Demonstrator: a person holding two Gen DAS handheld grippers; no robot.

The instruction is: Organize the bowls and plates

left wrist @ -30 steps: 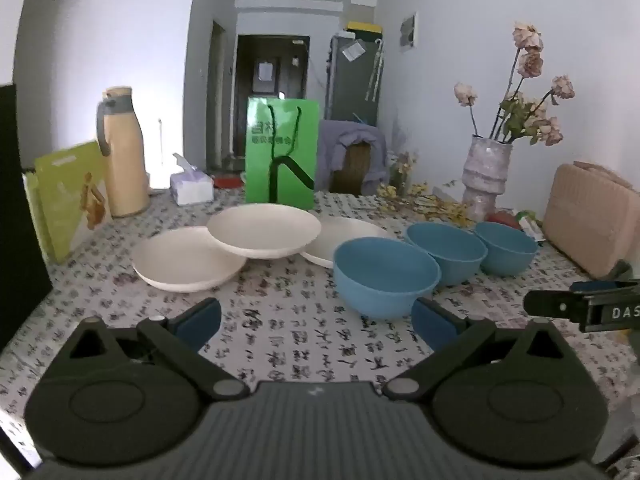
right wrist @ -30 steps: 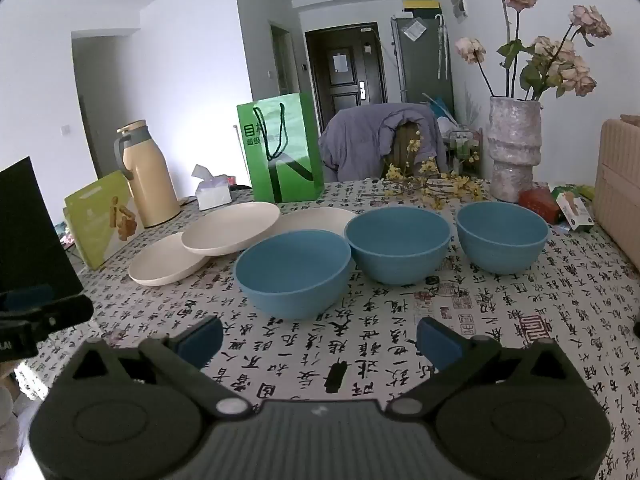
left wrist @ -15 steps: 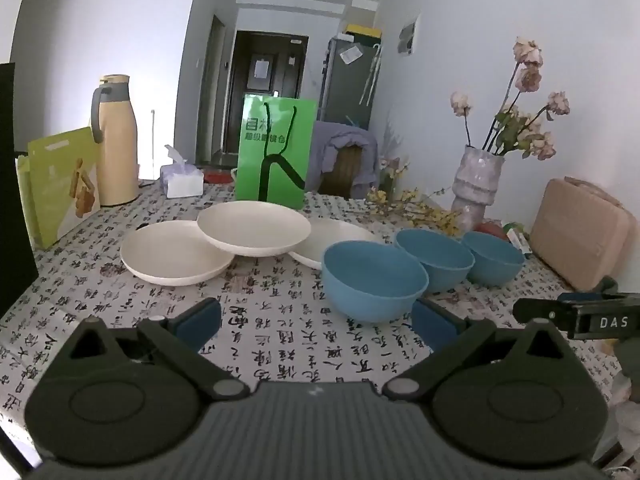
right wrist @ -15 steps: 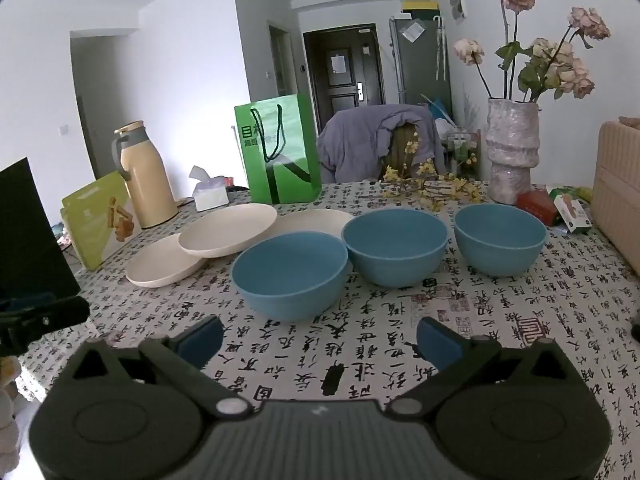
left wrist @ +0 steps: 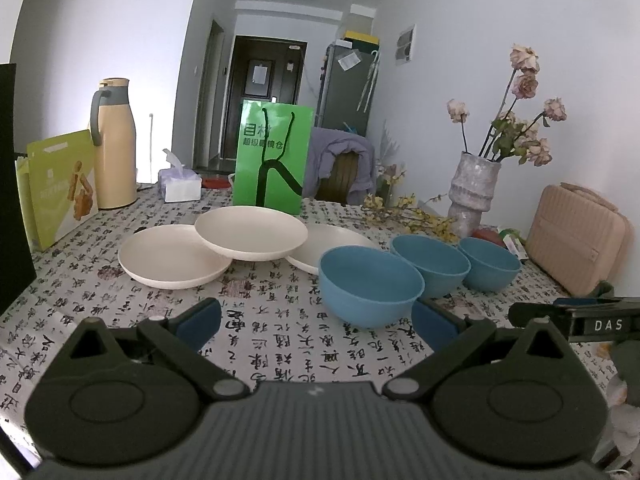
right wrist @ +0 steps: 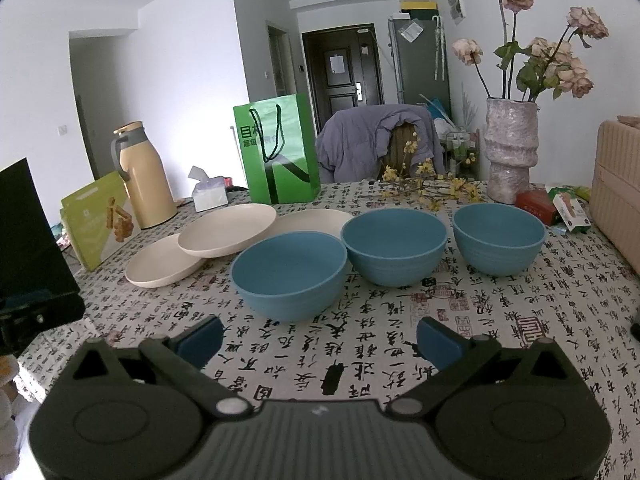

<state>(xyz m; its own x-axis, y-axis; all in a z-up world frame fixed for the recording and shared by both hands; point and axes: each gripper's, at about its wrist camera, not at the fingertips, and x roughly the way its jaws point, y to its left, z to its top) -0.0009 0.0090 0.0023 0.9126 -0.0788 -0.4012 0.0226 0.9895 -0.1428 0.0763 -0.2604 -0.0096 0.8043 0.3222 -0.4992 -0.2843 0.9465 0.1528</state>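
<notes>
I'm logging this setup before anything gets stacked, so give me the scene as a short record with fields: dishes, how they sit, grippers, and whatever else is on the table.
bowls: three blue bowls, upright, in a row, none nested
plates: three cream plates; the middle one rests on the rims of its neighbours
left gripper: open, holding nothing, short of the dishes
right gripper: open, holding nothing, facing the nearest bowl
surface: table with a calligraphy-print cloth
other items: green bag, thermos, tissue box, vase of dried flowers
</notes>
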